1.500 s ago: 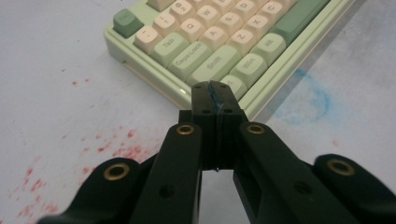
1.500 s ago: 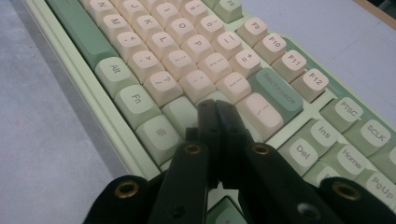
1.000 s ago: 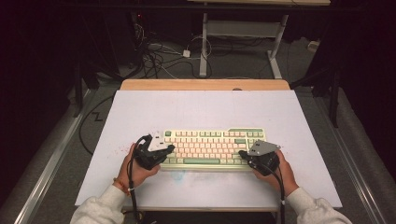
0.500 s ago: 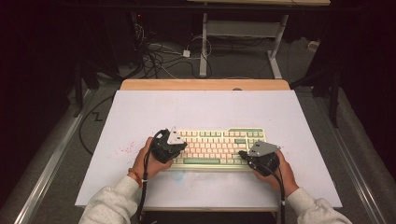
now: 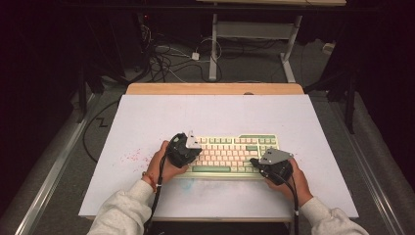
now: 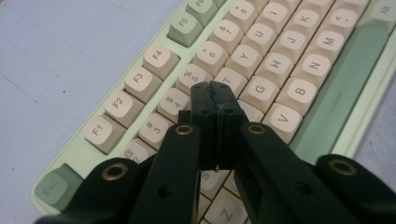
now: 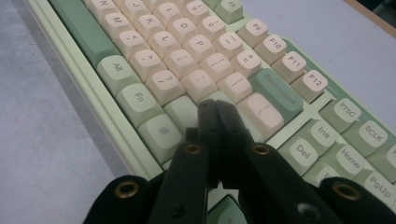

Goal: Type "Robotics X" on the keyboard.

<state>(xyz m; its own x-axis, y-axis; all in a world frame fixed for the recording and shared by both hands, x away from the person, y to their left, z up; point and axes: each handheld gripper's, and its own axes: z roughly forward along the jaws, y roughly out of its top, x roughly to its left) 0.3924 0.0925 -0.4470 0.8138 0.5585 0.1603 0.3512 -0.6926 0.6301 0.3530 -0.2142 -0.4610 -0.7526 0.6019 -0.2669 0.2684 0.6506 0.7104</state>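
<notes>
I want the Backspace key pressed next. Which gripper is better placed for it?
Right, probably. The right gripper, jaws shut, hovers just beside Backspace on the keyboard; the left gripper sits over the T and G keys.
</notes>
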